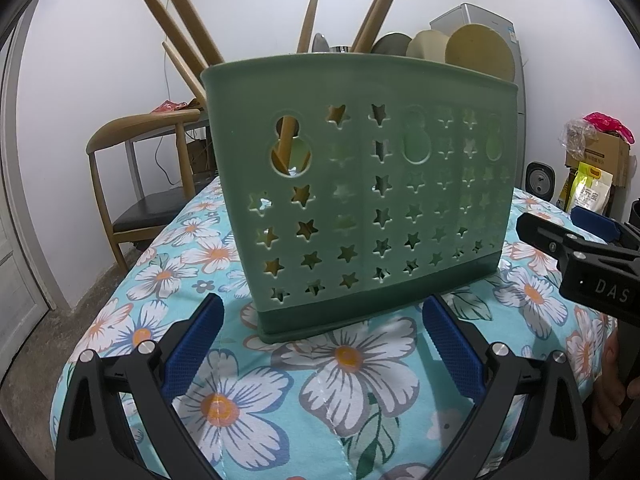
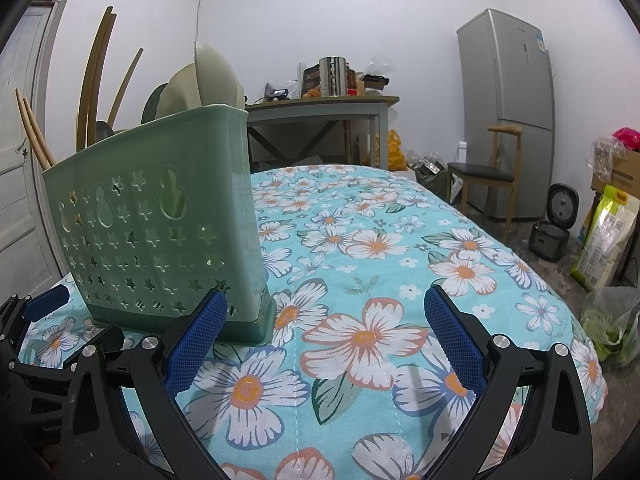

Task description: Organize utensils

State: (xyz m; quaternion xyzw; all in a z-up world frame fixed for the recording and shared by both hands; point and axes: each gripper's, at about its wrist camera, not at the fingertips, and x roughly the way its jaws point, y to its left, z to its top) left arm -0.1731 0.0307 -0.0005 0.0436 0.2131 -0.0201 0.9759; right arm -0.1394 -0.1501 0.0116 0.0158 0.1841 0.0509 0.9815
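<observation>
the green utensil holder stands upright on the flowered bench, already holding chopsticks, spoons and ladles. no loose utensil shows near it, so the sorting looks done or nearly so. the left gripper sits just before the holder, the right gripper just beside its end; both gape wide, holding nothing.

Home room, fridge, wooden chair
</observation>
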